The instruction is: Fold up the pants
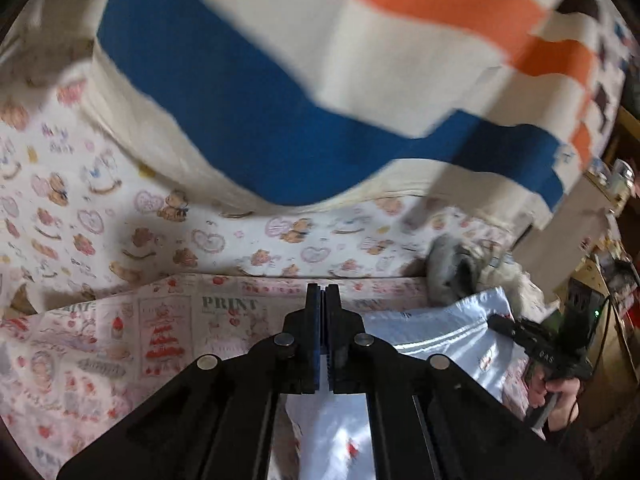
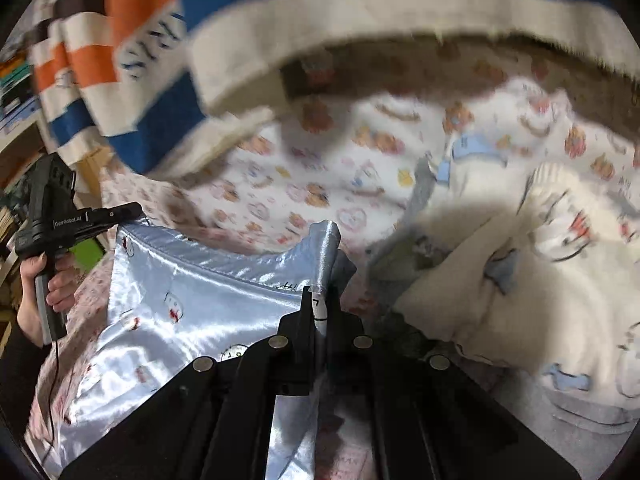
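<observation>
The pants (image 2: 192,304) are shiny pale-blue satin with small cartoon prints. They hang stretched between my two grippers above a patterned bed sheet. My right gripper (image 2: 325,300) is shut on one corner of the pants, with a fold of satin (image 2: 326,248) sticking up past the fingertips. My left gripper (image 1: 323,292) has its jaws closed and satin (image 1: 336,436) hangs beneath it. In the right wrist view my left gripper (image 2: 128,210) sits at the pants' far corner. In the left wrist view my right gripper (image 1: 500,322) holds the other corner of the pants (image 1: 440,332).
A cream blanket with blue and orange stripes (image 1: 256,112) lies bunched at the back of the bed. A pink printed sheet (image 1: 132,332) lies under the pants. White plush bedding (image 2: 520,280) is heaped to the right. Cluttered shelves (image 1: 608,264) stand beside the bed.
</observation>
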`<state>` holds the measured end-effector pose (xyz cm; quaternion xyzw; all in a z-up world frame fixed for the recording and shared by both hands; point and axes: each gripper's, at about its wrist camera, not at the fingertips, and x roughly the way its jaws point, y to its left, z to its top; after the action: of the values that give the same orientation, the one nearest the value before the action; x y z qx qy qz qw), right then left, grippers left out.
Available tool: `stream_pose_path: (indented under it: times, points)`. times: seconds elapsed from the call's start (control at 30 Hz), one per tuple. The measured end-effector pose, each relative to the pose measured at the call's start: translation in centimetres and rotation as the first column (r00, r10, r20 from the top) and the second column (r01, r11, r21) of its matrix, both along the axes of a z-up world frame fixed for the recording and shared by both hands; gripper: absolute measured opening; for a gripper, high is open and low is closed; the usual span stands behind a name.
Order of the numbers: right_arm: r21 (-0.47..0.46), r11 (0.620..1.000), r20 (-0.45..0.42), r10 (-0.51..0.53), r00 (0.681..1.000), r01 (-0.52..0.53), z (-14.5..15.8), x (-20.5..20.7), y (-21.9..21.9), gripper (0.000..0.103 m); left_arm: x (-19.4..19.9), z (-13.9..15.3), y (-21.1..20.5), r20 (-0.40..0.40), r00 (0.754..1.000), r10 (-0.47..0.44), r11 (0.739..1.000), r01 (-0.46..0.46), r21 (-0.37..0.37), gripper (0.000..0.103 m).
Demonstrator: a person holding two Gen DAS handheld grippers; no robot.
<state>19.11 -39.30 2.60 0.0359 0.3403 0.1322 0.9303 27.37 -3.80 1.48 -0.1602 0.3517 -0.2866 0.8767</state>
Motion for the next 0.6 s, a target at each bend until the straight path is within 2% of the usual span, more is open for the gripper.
stream_pose_path:
  times: [0.2, 0.3, 0.5, 0.6]
  points:
    - [0.073, 0.994, 0.076, 0.077, 0.994, -0.083, 1.9, -6.7, 0.0, 0.003, -8.2, 2.1, 1.2, 0.104, 0.991, -0.087, 0.996, 0.089, -0.011, 0.001]
    - [0.078, 0.990, 0.097, 0.107, 0.990, -0.115, 1.6, -10.4, 0.3, 0.003, -13.1, 1.9, 1.8, 0.146, 0.984, -0.105, 0.994, 0.102, 0.025, 0.001]
    - [0.153, 0.977, 0.027, 0.144, 0.989, -0.146, -1.9, -15.4, 0.5, 0.003, -19.6, -1.1, 2.5, 0.120, 0.988, -0.102, 0.992, 0.091, 0.091, 0.001]
    - [0.103, 0.983, -0.013, 0.152, 0.988, -0.150, -3.5, -16.5, 1.4, 0.003, -21.2, -2.3, 2.0, 0.107, 0.988, -0.111, 0.982, 0.092, 0.163, 0.002]
